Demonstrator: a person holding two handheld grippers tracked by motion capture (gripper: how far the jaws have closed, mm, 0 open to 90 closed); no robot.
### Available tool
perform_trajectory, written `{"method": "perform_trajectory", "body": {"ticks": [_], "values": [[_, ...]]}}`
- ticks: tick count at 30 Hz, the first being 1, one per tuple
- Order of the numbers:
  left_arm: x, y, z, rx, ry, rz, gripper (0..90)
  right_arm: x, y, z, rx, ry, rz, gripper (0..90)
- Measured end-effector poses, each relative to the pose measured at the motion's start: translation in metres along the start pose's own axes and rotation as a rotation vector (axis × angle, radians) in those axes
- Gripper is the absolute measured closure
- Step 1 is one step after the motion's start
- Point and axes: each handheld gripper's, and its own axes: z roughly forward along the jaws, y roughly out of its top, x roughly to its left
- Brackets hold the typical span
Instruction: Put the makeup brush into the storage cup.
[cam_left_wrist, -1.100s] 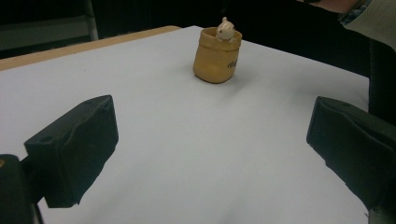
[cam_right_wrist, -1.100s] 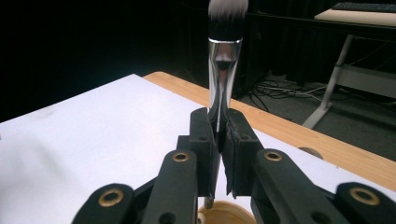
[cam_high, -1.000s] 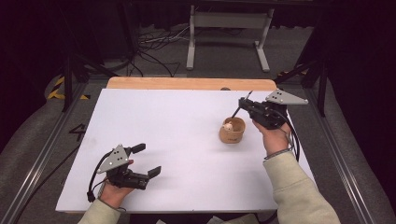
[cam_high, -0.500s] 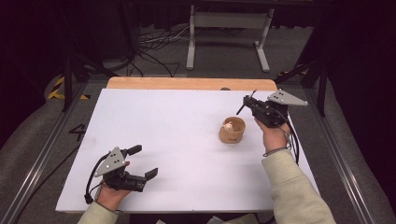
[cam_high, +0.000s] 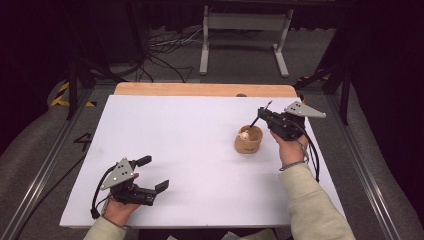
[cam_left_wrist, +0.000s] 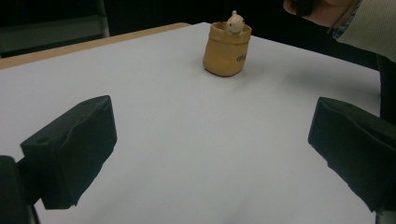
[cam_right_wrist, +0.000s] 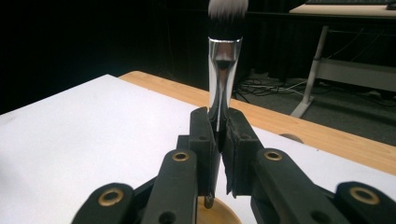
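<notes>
A small tan cup (cam_high: 248, 141) stands right of the table's middle, with a pale little animal figure (cam_high: 244, 133) at its rim. The left gripper view also has the cup (cam_left_wrist: 226, 51) and figure (cam_left_wrist: 236, 21), far ahead. My right gripper (cam_high: 265, 116) hovers just right of the cup, shut on a makeup brush (cam_high: 261, 114). In the right gripper view the brush (cam_right_wrist: 223, 70) stands bristles up between the jaws of the right gripper (cam_right_wrist: 219, 126), its lower end above the cup's rim (cam_right_wrist: 219, 215). My left gripper (cam_high: 155, 172) is open near the front left, and the left gripper (cam_left_wrist: 210, 154) holds nothing.
The white table top (cam_high: 190, 150) has a wooden strip (cam_high: 200, 90) along its far edge. Beyond it, cables and a grey stand (cam_high: 245, 22) sit on the floor. Metal rails (cam_high: 45, 170) run down both sides of the table.
My left gripper has drifted a little toward the near edge, still open. The right gripper and brush have hardly moved beside the cup.
</notes>
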Motion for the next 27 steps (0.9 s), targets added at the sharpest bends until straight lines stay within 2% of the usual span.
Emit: {"method": "perform_trajectory", "body": {"ticks": [11, 22, 27], "values": [[0.001, 0.0, 0.0, -0.002, 0.001, 0.002, 1.8, 0.005, -0.008, 0.011, 0.045, 0.021, -0.002, 83.5], [0.002, 0.0, -0.001, -0.001, 0.002, 0.0, 1.8, 0.008, -0.016, 0.018, 0.075, 0.018, -0.012, 83.4], [0.002, 0.0, -0.001, -0.001, 0.001, -0.002, 1.8, 0.005, -0.024, 0.02, 0.093, 0.014, 0.006, 83.4]]}}
